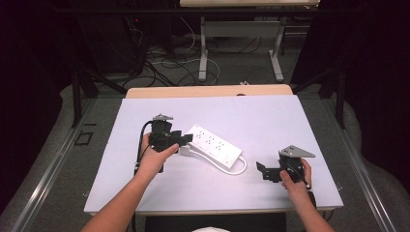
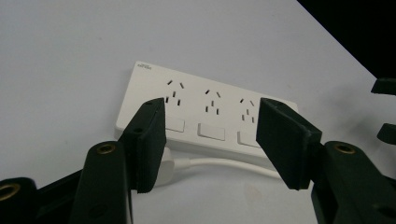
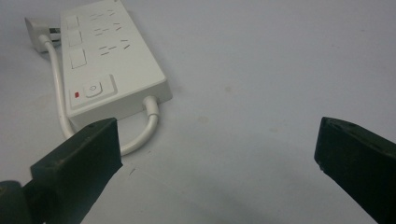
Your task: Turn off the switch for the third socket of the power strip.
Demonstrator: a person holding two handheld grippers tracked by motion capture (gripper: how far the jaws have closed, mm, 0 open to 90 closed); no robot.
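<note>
A white power strip [image 1: 212, 145] lies slantwise mid-table, its sockets facing up. Its white cord [image 1: 240, 167] loops round from the right end and runs along the near side to the plug [image 1: 185, 151] by the left end. My left gripper [image 1: 186, 138] hovers open at that left end. In the left gripper view the strip [image 2: 205, 112] lies beyond the parted jaws and the plug [image 2: 169, 165] sits by the left jaw. My right gripper [image 1: 261, 171] stands open and empty at the front right, apart from the strip [image 3: 112, 60], whose power switch [image 3: 92, 87] faces it.
A white sheet [image 1: 270, 121] covers the table, with a wooden edge [image 1: 208, 91] showing at the back. Beyond it stand desk legs [image 1: 203, 53] and cables on the floor. The table's front edge [image 1: 212, 210] runs just behind my hands.
</note>
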